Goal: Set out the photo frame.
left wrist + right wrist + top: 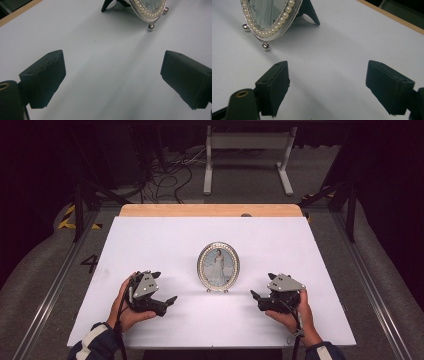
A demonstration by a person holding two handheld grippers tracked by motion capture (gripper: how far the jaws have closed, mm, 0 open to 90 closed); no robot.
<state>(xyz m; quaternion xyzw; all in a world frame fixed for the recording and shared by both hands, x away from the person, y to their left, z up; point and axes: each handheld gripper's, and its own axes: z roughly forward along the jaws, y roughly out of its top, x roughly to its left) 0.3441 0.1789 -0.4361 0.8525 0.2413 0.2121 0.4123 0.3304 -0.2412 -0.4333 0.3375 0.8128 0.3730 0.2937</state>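
overhead, oval photo frame [218, 266] upright between left gripper [162, 295] and right gripper [260, 292], jaws wide, empty; portrait too small to make out

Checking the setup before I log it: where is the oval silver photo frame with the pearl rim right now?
In the high view the oval silver pearl-rimmed photo frame stands upright mid-table on the white tabletop, between the left gripper and right gripper, touching neither.

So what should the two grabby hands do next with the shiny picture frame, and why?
Probably bring both in toward the oval frame, one from each side. It stands upright on the white table, between the left gripper and the right gripper. Both have open, empty jaws and touch nothing yet.
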